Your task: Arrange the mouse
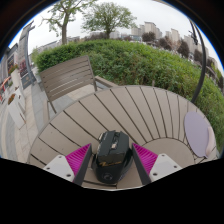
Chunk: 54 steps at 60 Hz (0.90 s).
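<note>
Gripper [112, 160] held wide open over the slatted wooden table [120, 110], and I've got the black mouse [112, 150] sitting between my pink pads [78, 160], a gap on each side, resting on the slats. Off left stands a wooden chair [68, 75]; right, a grey mouse mat [198, 130].

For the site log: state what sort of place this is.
Likely an outdoor terrace or patio: a slatted wooden table, a hedge with trees beyond. The mouse lies between the open gripper fingers.
</note>
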Each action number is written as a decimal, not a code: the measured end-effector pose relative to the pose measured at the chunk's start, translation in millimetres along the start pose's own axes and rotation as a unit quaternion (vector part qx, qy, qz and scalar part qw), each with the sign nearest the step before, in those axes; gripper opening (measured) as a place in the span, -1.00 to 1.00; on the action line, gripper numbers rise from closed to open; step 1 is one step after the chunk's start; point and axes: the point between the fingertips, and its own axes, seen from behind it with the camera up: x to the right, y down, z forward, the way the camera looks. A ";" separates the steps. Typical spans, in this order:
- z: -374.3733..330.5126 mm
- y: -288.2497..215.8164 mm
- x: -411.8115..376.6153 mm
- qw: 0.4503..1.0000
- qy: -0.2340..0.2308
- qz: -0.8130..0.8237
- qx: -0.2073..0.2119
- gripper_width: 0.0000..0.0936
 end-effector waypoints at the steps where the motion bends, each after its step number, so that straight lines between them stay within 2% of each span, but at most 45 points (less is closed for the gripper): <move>1: 0.0 -1.1 -0.7 1.000 -0.001 0.001 0.002 0.68; 3: 1.7 -2.2 3.6 1.000 0.004 -0.001 0.003 0.44; 5: 1.8 -5.3 3.5 1.000 0.003 0.001 0.008 0.31; 12: 3.5 -7.0 2.8 1.000 -0.003 -0.016 0.004 0.05; 17: -1.4 -4.8 3.8 1.000 -0.004 -0.024 -0.002 -0.04; 26: -45.2 -19.0 4.5 0.999 -0.025 -0.038 -0.003 -0.04; 36: -106.6 -70.8 52.9 0.998 -0.045 -0.027 0.022 -0.04; 46: -118.8 -119.8 170.3 0.998 0.000 -0.035 0.053 -0.04; 54: -87.7 -112.8 273.7 0.998 0.029 -0.027 0.044 -0.04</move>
